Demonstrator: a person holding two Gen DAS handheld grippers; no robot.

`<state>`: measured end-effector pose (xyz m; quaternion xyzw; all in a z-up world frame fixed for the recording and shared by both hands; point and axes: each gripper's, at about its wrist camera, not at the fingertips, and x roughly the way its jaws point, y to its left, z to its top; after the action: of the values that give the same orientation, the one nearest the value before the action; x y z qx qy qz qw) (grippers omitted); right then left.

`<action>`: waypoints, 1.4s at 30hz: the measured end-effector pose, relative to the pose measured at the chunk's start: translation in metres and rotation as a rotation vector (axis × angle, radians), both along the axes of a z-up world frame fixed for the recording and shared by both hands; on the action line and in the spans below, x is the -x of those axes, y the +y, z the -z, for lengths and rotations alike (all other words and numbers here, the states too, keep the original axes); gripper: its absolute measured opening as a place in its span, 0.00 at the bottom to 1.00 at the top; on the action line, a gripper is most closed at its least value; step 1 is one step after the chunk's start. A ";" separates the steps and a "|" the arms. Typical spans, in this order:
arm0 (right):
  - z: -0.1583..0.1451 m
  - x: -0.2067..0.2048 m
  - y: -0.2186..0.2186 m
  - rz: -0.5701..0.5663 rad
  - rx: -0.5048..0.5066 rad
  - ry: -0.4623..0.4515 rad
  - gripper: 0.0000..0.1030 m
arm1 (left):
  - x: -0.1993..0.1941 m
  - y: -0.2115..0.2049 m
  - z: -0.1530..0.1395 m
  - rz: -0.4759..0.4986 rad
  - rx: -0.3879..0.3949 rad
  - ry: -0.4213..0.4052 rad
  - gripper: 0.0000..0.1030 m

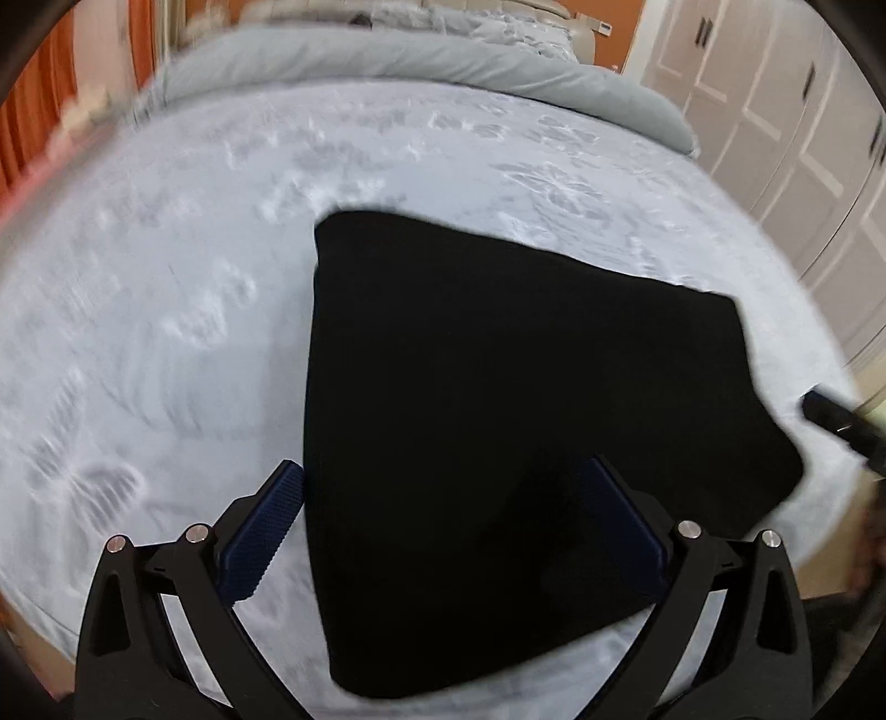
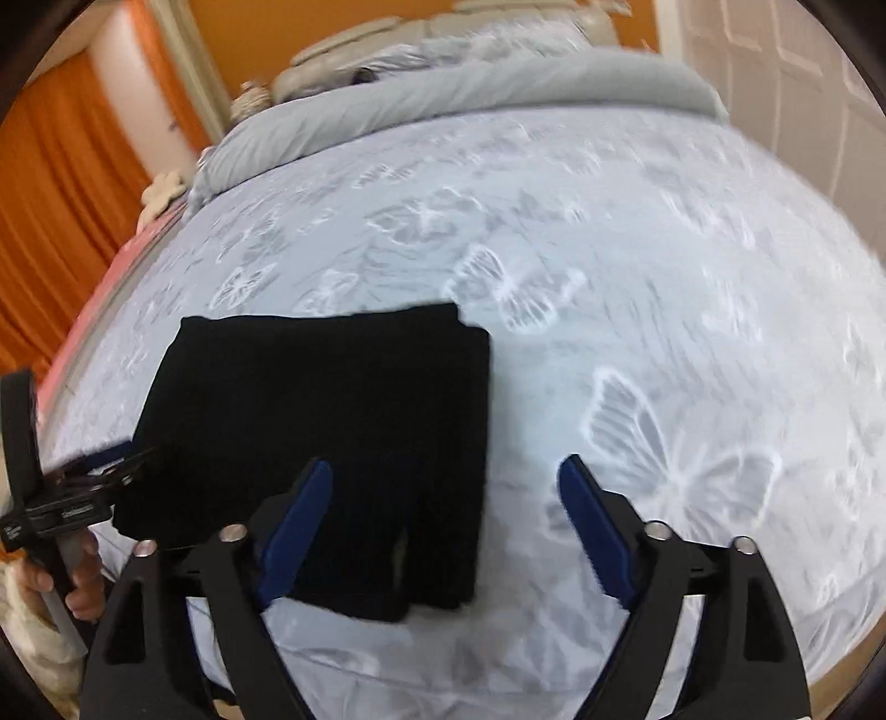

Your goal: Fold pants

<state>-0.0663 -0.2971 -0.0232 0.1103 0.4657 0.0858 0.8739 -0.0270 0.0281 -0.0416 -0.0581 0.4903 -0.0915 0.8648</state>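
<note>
Blue pads of my left gripper [image 1: 443,509] stand wide apart right under the lens, with nothing pinched; one finger [image 1: 260,531] is over the sheet, the other over the pants [image 1: 498,421]. My right gripper [image 2: 443,515] is spread just as wide and holds nothing either, its left finger [image 2: 293,531] over the dark cloth and its right finger over bare sheet.

Lying flat on the bed [image 2: 637,288] near its front edge, the pants are black and folded into a thick, roughly square stack. From the right wrist view, layered edges show at the stack's near right corner.

Around them spreads a pale blue sheet printed with white butterflies, clear of other things beside the stack. Farther back lies a rolled grey duvet [image 2: 470,94], and beyond it a pale headboard [image 2: 443,27]. Orange curtains [image 2: 55,221] hang to one side and white panelled wardrobe doors [image 1: 775,138] stand on the other. In the right wrist view my left hand [image 2: 83,581] grips the other tool's handle at the stack's left edge.
</note>
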 end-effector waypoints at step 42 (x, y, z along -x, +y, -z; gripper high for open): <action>-0.040 0.017 0.077 -0.098 -0.198 -0.160 0.33 | 0.014 -0.028 -0.063 0.036 0.034 -0.154 0.23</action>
<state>-0.0833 -0.2197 0.0173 0.1659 0.3884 0.1823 0.8879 -0.0411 0.0003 0.0216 -0.0566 0.4219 -0.1194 0.8970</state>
